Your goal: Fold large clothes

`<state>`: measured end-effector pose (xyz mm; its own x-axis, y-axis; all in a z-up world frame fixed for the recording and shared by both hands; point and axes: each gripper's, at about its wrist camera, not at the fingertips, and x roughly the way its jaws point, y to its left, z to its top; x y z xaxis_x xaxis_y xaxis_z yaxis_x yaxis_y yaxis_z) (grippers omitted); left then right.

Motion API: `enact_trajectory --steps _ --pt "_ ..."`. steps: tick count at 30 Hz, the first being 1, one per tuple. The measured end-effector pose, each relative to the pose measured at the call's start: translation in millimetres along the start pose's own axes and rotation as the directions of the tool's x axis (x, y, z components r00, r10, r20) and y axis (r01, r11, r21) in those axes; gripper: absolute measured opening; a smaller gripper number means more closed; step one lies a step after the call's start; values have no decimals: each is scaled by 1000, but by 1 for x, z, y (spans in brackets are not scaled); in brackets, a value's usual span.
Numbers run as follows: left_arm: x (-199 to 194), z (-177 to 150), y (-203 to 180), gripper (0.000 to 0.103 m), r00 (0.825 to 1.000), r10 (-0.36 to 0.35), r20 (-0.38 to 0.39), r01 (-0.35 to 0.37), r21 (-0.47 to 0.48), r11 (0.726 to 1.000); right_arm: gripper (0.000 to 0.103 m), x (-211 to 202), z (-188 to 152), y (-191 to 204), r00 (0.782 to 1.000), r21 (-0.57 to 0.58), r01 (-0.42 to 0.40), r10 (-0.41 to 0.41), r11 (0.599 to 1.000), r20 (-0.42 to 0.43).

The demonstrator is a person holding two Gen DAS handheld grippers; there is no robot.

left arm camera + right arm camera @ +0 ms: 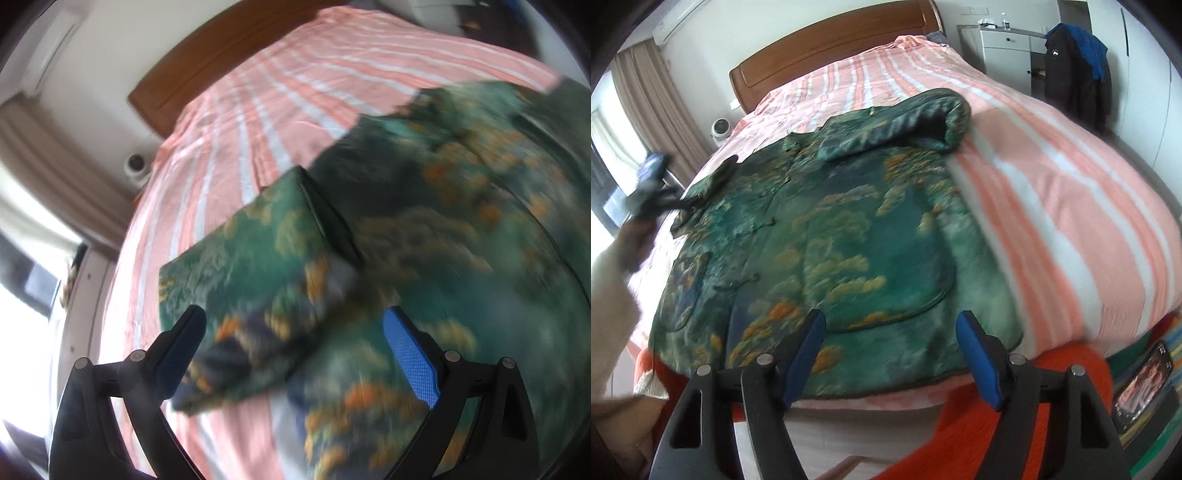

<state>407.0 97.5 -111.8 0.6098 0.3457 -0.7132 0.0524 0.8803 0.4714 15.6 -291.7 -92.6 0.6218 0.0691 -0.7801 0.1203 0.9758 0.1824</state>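
The green padded jacket (827,236), printed with orange and yellow cloud shapes, lies spread flat on the bed, over the near half of the pink-and-white striped bedspread (1052,192), its hem at the foot edge of the bed. One sleeve (916,122) is folded across the upper part of the jacket, cuff opening toward the right side of the bed; the other sleeve (251,273) lies out toward the left edge, shown blurred in the left wrist view. The left gripper (295,354) hangs above that sleeve, jaws wide apart, blue pads clear of the fabric, nothing held. The right gripper (890,350) hangs over the hem near the foot edge, jaws likewise spread, nothing between the pads. In the right wrist view the left gripper appears at the left edge of the bed, carried by a hand (635,236) in a cream sleeve. A wooden headboard (831,48) closes the far end of the bed; a white cabinet (1004,55) and a dark hanging coat (1071,74) stand beyond the far right corner
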Motion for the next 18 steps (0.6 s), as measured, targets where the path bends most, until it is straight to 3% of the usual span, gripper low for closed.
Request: enact_trajectory --steps 1,3,4,7,9,11,13,16,18 --pt "11 8 8 83 1000 -14 -5 14 -70 997 72 0 -5 3 1000 -3 -4 4 1000 -6" --pt "19 13 28 10 994 -112 -4 109 -191 975 72 -1 -16 7 1000 -6 -5 5 1000 -24" --pt "21 12 43 10 992 -121 -20 111 -261 959 72 0 -20 9 1000 -8 -5 5 1000 -31" --pt "0 -17 104 9 990 -130 63 144 -441 886 72 -4 -29 8 1000 -5 -1 1 1000 -27" --pt "-21 -56 157 9 988 -119 95 152 -560 815 72 -9 -29 7 1000 3 -5 5 1000 -5" --pt "-38 -109 212 9 991 -89 102 135 -685 716 72 -15 -25 6 1000 5 -8 8 1000 17" --pt "-51 -172 259 8 998 -31 60 66 -788 612 72 -18 -20 11 999 -10 -17 18 1000 32" --pt "-48 -247 293 7 998 23 -55 -59 -855 515 72 -16 -13 21 999 -38 -35 36 999 41" --pt "-33 -296 303 7 990 15 -141 -134 -893 430 72 -12 -9 32 998 -63 -50 53 997 40"
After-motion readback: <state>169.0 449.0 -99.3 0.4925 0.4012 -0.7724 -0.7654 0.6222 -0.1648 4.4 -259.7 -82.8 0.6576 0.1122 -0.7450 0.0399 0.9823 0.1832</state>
